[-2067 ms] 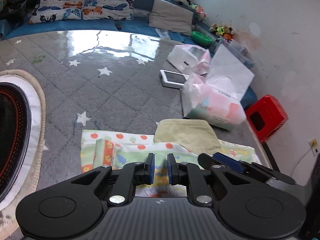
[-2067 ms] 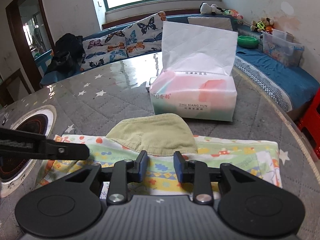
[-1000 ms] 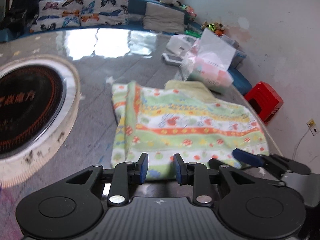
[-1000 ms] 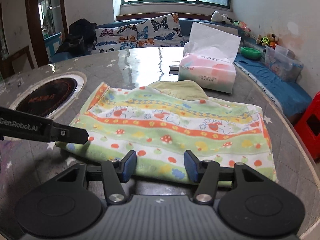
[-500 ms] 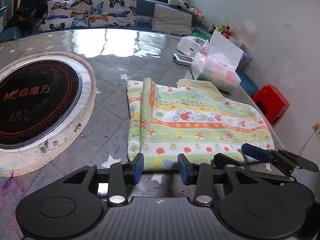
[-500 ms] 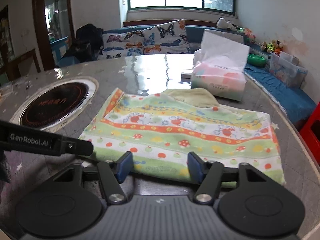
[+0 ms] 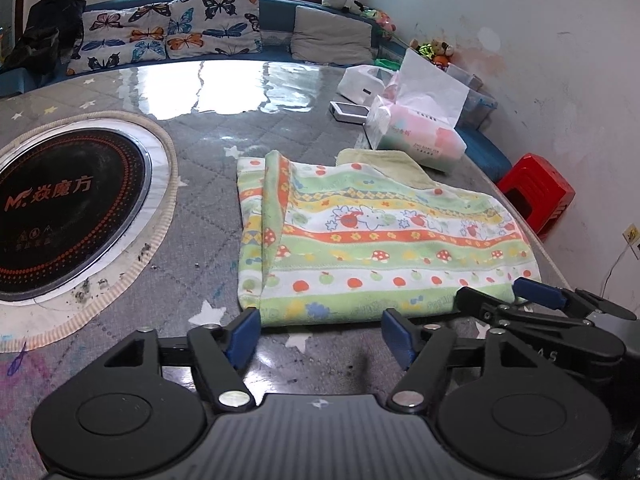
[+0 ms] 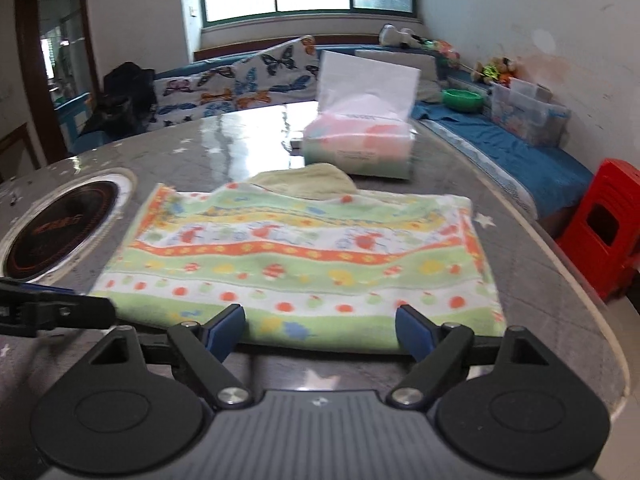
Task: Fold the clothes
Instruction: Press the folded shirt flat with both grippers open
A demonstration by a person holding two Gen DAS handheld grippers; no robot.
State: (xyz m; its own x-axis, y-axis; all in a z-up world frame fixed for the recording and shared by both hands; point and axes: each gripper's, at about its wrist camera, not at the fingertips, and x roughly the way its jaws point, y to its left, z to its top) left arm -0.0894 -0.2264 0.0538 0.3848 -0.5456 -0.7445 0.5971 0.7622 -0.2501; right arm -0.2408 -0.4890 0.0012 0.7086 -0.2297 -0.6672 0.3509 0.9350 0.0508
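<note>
the towel (image 7: 380, 240) lies flat on the grey quilted table (image 7: 208, 184), near the right-hand edge, its near hem just beyond both tools. it looks already doubled over: the left side shows a rolled, layered edge, which suggests one fold is done and another is due. its far edge overlaps a small yellow-green cloth (image 7: 384, 160), probably a second piece waiting its turn.

the left hand-held gripper (image 7: 320, 334) is released, its blue pads spread wide and empty, just short of the near hem. the right hand-held gripper (image 8: 320, 330) is likewise spread wide and holds nothing, facing the hem's middle. with both low and square to that hem, they seem set to pinch it for the next fold.

the towel is soft terry with a fuzzy nap, striped in green, white and orange with mushrooms, apples and dots; it should drape limply and slide on the table's glossy, star-printed cover. a soft tissue pack (image 8: 358, 148) stands behind the towel, and a round black cooktop (image 7: 60, 208) is set into the table to the left.
</note>
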